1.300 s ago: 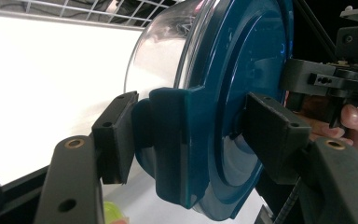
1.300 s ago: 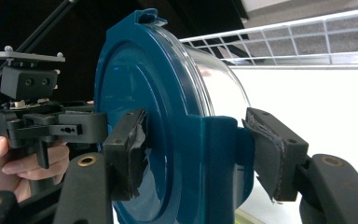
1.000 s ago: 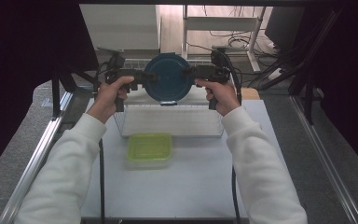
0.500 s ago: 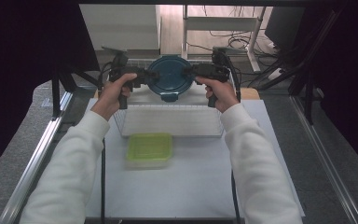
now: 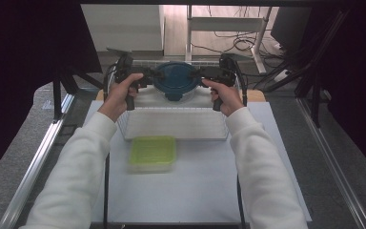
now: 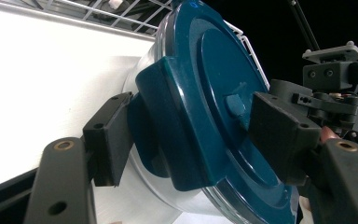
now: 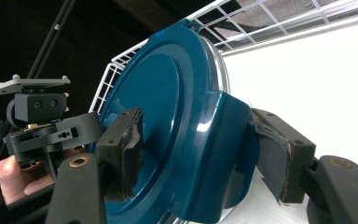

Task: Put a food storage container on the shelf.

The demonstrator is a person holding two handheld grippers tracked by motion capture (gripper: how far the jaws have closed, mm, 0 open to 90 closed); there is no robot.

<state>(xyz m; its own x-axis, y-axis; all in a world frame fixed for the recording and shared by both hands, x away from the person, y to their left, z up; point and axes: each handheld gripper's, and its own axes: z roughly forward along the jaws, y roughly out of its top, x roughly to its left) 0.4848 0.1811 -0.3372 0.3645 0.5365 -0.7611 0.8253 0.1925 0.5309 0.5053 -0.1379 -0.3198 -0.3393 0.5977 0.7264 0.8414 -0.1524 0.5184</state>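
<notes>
Carrying a round clear container with a dark teal clip lid (image 5: 174, 80) between my two grippers, I am holding it above the far end of the white wire basket (image 5: 171, 125). My left gripper (image 6: 191, 135) is pinching one lid clip, my right gripper (image 7: 200, 149) the opposite one. The lid is facing up, and the line between the two clips is running straight from one gripper to the other. I judge this the transport step; next I am needing a level, matched move of both hands. A green lidded box (image 5: 153, 152) is lying behind my jaws, nearer me.
</notes>
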